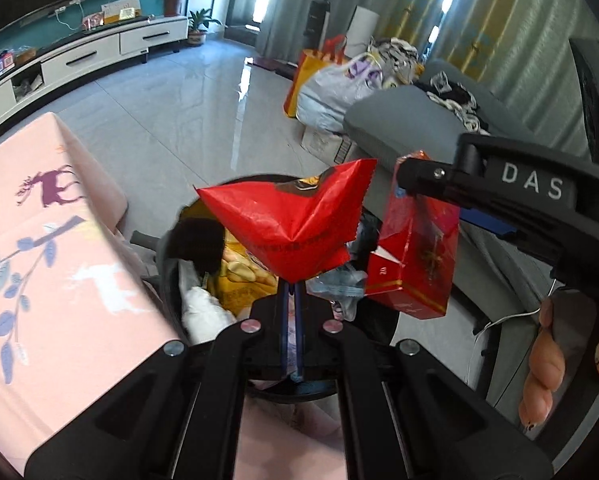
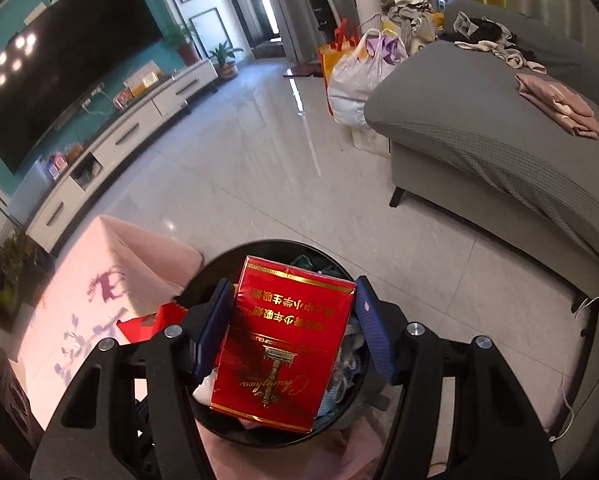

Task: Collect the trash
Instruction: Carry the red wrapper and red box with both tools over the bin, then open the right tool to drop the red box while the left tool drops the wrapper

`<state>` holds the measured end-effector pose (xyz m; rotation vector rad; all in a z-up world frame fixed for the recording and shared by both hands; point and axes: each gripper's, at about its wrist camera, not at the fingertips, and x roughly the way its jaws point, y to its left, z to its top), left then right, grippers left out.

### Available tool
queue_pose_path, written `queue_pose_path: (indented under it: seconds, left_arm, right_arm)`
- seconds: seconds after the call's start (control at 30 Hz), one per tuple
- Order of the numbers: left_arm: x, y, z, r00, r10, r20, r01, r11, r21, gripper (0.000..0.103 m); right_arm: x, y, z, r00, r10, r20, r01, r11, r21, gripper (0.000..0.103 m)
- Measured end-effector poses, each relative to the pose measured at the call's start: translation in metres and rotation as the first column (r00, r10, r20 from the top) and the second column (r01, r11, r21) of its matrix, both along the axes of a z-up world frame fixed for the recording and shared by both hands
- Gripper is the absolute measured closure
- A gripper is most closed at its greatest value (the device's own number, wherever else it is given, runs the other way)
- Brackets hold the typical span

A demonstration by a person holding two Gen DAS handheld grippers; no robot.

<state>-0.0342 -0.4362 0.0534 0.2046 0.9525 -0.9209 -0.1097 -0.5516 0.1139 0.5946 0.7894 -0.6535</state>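
Note:
My left gripper (image 1: 291, 286) is shut on the bottom corner of a crumpled red wrapper (image 1: 291, 224), which hangs right over a round black trash bin (image 1: 165, 268). The bin holds a yellow snack bag (image 1: 239, 272), white tissue (image 1: 203, 312) and other scraps. In the right wrist view my right gripper (image 2: 291, 324) grips a red cigarette box (image 2: 287, 344) between its blue pads (image 2: 211, 332), above the same bin (image 2: 219, 258). The box (image 1: 415, 256) also shows in the left wrist view, just right of the wrapper, under the right gripper's finger (image 1: 423, 178).
A low table with a pink deer-print cloth (image 1: 39, 260) stands against the bin's left side. A grey sofa (image 2: 479, 128) lies to the right, with stuffed bags (image 2: 359, 76) beyond it. A hand (image 1: 547, 360) holds the right gripper. A white TV cabinet (image 2: 139, 120) lines the far wall.

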Motion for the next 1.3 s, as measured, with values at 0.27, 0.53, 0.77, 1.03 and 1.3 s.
queue_pose_path:
  seconds: [0.27, 0.53, 0.77, 1.03, 1.3]
  left_arm:
    - [-0.001, -0.015, -0.025, 0.998, 0.001, -0.058, 0.002, 0.999, 0.043, 0.099]
    - [0.006, -0.015, -0.037, 0.995, 0.017, -0.100, -0.011, 0.998, 0.064, 0.099]
    - [0.011, -0.013, -0.050, 0.991, 0.032, -0.132, -0.020, 0.996, 0.086, 0.099]
    - [0.011, -0.014, -0.052, 0.988, 0.023, -0.153, -0.009, 0.996, 0.091, 0.096]
    - [0.010, -0.006, -0.038, 0.987, 0.037, -0.154, -0.027, 0.998, 0.064, 0.070]
  right_arm:
    - [0.006, -0.018, -0.027, 0.998, 0.004, -0.067, 0.001, 0.997, 0.073, 0.042]
    - [0.015, -0.019, -0.039, 0.994, 0.031, -0.109, -0.022, 0.996, 0.083, 0.042]
    - [0.015, -0.019, -0.039, 0.992, 0.025, -0.122, -0.016, 0.997, 0.073, 0.042]
    - [0.014, -0.018, -0.036, 0.991, 0.017, -0.132, -0.010, 0.999, 0.051, 0.042]
    - [0.009, -0.016, -0.025, 0.995, 0.007, -0.104, -0.003, 0.999, 0.035, 0.042]
